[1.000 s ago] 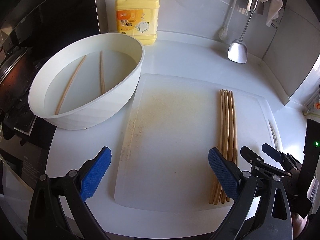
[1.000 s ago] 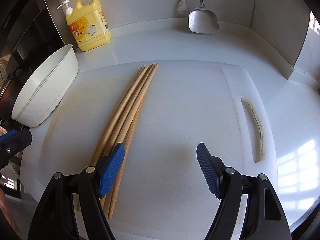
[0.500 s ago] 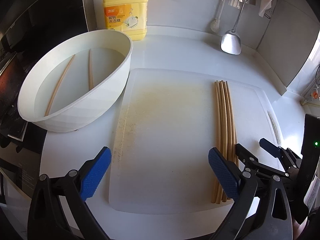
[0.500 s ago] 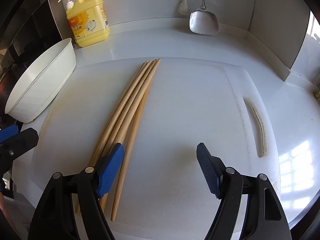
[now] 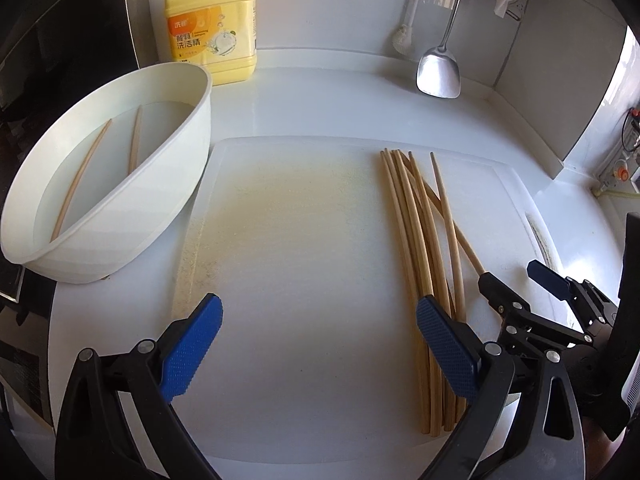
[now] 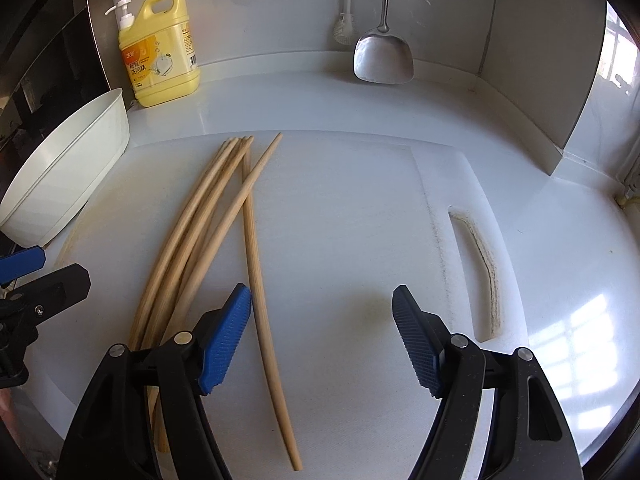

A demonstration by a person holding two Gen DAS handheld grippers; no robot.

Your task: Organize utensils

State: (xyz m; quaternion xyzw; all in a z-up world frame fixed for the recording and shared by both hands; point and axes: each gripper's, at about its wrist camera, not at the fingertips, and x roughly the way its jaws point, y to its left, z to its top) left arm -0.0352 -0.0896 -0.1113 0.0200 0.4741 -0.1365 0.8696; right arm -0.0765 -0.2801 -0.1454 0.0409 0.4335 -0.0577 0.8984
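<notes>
Chopsticks [image 6: 192, 240] lay in a loose bundle on the cutting board [image 6: 340, 220] — one strayed between the right gripper [image 6: 322, 334] fingers, which stood apart, clamping nothing. Left gripper [image 5: 318, 344] fingers also stood apart. Left of the board, two more chopsticks [image 5: 134, 144] sat in the basin [image 5: 160, 200].

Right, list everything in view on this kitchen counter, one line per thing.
wooden chopsticks on the board: about six, tan, loose bunch, one splayed apart
wooden chopsticks in the basin: two, tan, lying in water
white plastic cutting board: one, white, centre of counter
white oval plastic basin: one, white, left of board
yellow dish-soap jug with pump: one, yellow, at the back wall
steel spatula: one, silver, hanging at the wall
white brush: one, hanging beside spatula
left gripper: black, blue pads, open
right gripper: black, blue pads, open
</notes>
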